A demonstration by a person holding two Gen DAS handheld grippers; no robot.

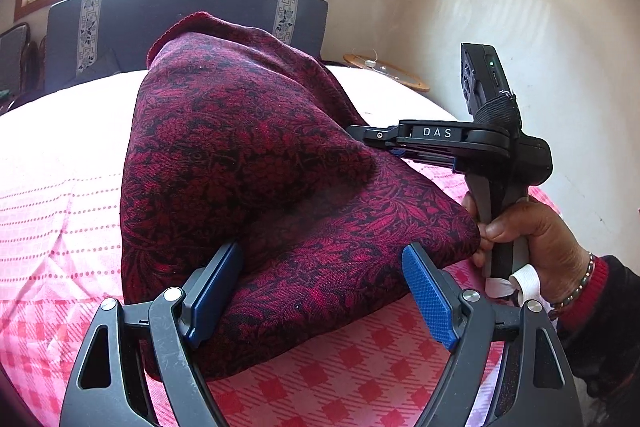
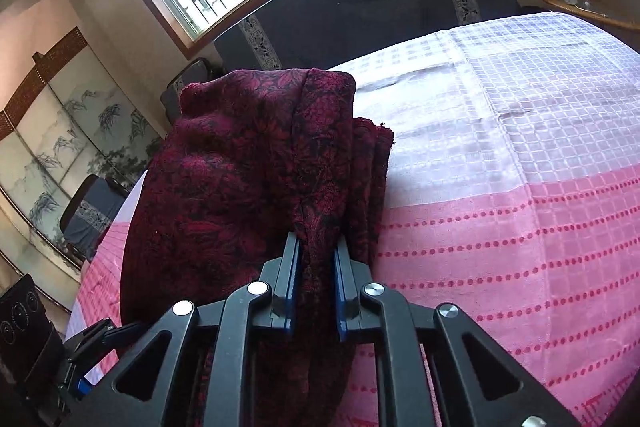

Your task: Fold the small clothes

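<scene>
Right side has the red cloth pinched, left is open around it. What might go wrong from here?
1. The right gripper pinches only a narrow bunch of the dark red cloth; a pull may slip it free.
2. The left gripper is open around a thick fold and may clamp uneven layers, skewing the fold.

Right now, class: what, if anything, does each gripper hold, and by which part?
The right gripper pinches a bunched fold of the dark red patterned cloth. The left gripper holds nothing; its fingers stand open around the cloth.

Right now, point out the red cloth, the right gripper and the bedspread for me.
red cloth point(image 1: 248, 147): left wrist view, middle of the raised fold.
right gripper point(image 2: 316, 267): right wrist view, between the fingertips clamping the cloth.
bedspread point(image 2: 520, 227): right wrist view, bare pink dotted part.
</scene>
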